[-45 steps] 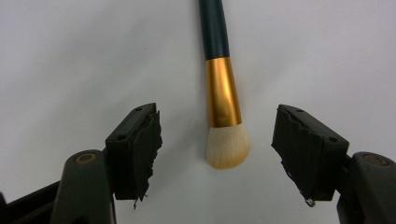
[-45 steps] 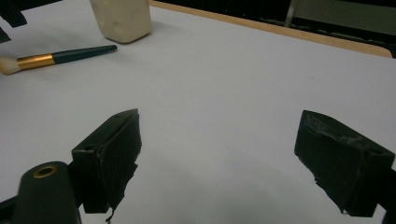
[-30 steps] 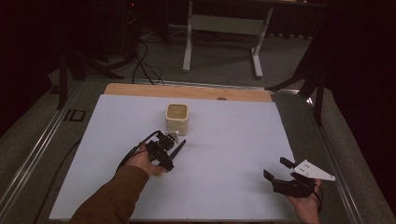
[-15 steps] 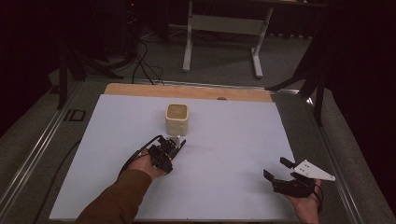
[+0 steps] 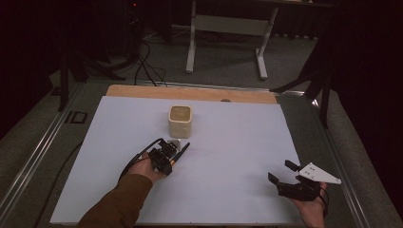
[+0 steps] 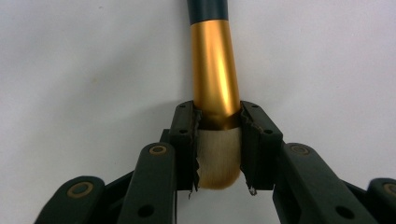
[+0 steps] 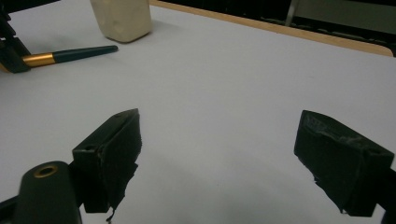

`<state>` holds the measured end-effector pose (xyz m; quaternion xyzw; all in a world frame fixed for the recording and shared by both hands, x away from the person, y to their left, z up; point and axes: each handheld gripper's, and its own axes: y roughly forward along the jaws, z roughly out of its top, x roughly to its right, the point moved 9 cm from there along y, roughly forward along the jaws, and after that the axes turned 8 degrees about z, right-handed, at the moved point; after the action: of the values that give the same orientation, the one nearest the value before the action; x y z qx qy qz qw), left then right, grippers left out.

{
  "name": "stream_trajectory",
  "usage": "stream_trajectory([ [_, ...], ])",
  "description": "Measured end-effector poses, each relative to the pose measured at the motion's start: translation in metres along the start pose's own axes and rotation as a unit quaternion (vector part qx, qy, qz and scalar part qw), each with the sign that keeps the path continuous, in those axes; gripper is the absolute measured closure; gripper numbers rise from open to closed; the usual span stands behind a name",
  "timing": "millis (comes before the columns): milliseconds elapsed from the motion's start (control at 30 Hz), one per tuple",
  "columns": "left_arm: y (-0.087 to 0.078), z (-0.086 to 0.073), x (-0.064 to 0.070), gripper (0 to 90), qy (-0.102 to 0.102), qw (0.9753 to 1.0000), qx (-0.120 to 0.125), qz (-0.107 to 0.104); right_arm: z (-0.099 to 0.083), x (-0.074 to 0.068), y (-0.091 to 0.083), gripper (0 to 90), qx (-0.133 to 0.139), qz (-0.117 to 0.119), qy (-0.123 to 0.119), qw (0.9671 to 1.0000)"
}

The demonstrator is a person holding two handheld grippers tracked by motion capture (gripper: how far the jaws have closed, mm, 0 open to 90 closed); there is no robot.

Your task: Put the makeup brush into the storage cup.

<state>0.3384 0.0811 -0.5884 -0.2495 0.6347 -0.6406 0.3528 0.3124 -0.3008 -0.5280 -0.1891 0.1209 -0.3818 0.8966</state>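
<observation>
A makeup brush (image 6: 215,70) with tan bristles, a gold ferrule and a dark teal handle is clamped at the ferrule's base by my left gripper (image 6: 217,122). In the high view the left gripper (image 5: 170,159) sits just in front of a cream square cup (image 5: 180,120). The brush handle (image 5: 183,149) points up and to the right, ending short of the cup's base. In the right gripper view the brush (image 7: 70,55) lies low over the white sheet beside the cup (image 7: 122,18). My right gripper (image 5: 279,171) rests at the near right, open and holding nothing (image 7: 219,140).
A white sheet (image 5: 237,137) covers the table, with a wooden strip (image 5: 190,92) along its far edge. Metal rails (image 5: 43,152) run down both sides. Beyond the table stand a white frame (image 5: 228,28) and floor cables (image 5: 142,61).
My left gripper has drawn back a little from the cup toward the near edge, taking the brush with it. The right gripper has stayed put.
</observation>
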Motion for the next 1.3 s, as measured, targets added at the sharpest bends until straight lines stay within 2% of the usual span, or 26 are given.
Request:
stream_trajectory([
  [267, -0.01, 0.003, -0.001, 69.7, -0.005, 0.9997, 0.024, -0.007, 0.0, 0.0, 0.0, 14.4, -0.001, 0.0, 0.0, 1.0],
  [600, -0.022, 0.004, -0.005, 69.6, -0.009, 0.9989, 0.043, -0.017, 0.0, 0.0, 0.0, 14.4, -0.002, 0.0, 0.0, 1.0],
  [1300, -0.055, 0.006, -0.023, 70.3, -0.015, 0.9969, 0.077, -0.006, 0.0, 0.0, 0.0, 14.4, -0.001, 0.0, 0.0, 1.0],
])
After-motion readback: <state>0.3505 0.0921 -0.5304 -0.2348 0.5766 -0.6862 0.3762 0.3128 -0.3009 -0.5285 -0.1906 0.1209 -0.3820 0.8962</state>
